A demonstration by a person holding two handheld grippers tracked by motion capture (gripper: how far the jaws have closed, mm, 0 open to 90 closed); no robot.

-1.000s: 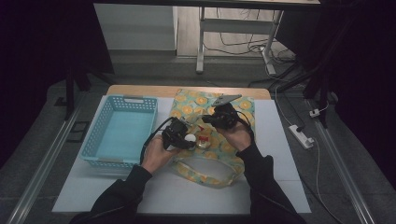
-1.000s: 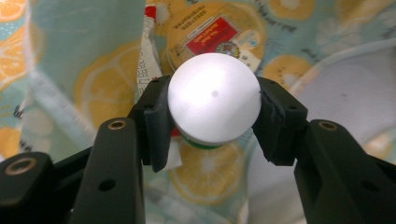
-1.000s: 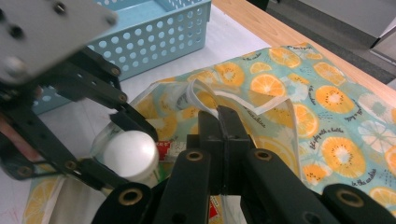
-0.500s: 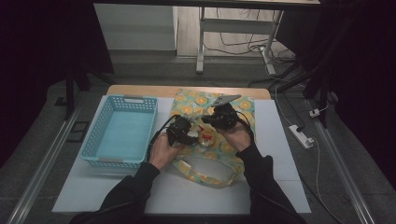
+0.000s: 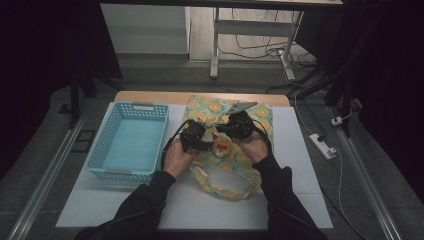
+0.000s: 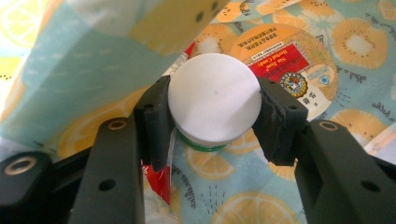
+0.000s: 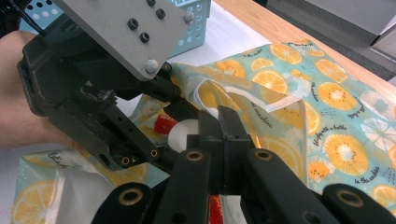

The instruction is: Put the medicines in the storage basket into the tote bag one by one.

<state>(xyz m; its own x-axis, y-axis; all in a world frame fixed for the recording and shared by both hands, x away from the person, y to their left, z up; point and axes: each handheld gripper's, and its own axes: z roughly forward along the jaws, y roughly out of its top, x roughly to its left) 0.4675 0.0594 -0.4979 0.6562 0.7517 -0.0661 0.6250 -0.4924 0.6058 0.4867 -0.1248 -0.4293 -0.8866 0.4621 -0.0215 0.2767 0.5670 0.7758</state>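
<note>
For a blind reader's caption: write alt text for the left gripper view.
The left gripper clamps a round white-lidded jar between its two black jaws, above a fruit-print cloth bag. A round tin with a red and orange label lies on the cloth behind the jar, and a fold of the bag hangs at upper left.
</note>
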